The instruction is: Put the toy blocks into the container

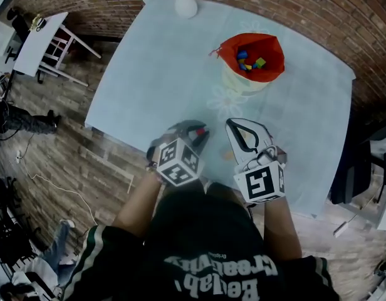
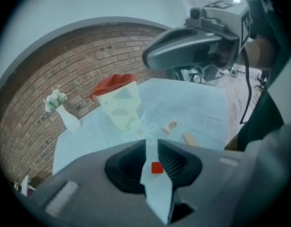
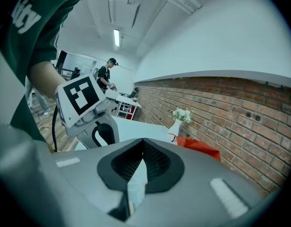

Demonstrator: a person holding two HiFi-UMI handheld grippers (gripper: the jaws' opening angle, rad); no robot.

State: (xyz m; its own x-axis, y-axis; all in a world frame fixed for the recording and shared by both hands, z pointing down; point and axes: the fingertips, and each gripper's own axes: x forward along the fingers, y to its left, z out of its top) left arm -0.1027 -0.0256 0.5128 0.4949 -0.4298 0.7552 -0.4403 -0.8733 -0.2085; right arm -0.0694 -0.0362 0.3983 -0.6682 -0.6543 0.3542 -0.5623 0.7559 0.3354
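A small red block [image 2: 157,167] lies on the pale blue tablecloth, seen through the narrow gap between the jaws of my left gripper [image 2: 151,143]. The pads stand a little apart and do not press on it. In the head view the left gripper [image 1: 192,130] points down at the red block [image 1: 200,131] near the table's front edge. My right gripper [image 1: 234,126] hovers just to its right, jaws shut and empty [image 3: 142,143]. The container [image 1: 250,64], lined in red, stands further back with several coloured blocks inside. Two tan blocks [image 2: 170,126] [image 2: 189,138] lie beyond the red one.
A white vase [image 1: 185,4] with flowers stands at the table's far edge. Brick-patterned floor surrounds the table [image 1: 149,74]; a white side table [image 1: 39,39] stands far left. A person [image 3: 106,74] stands in the background of the right gripper view.
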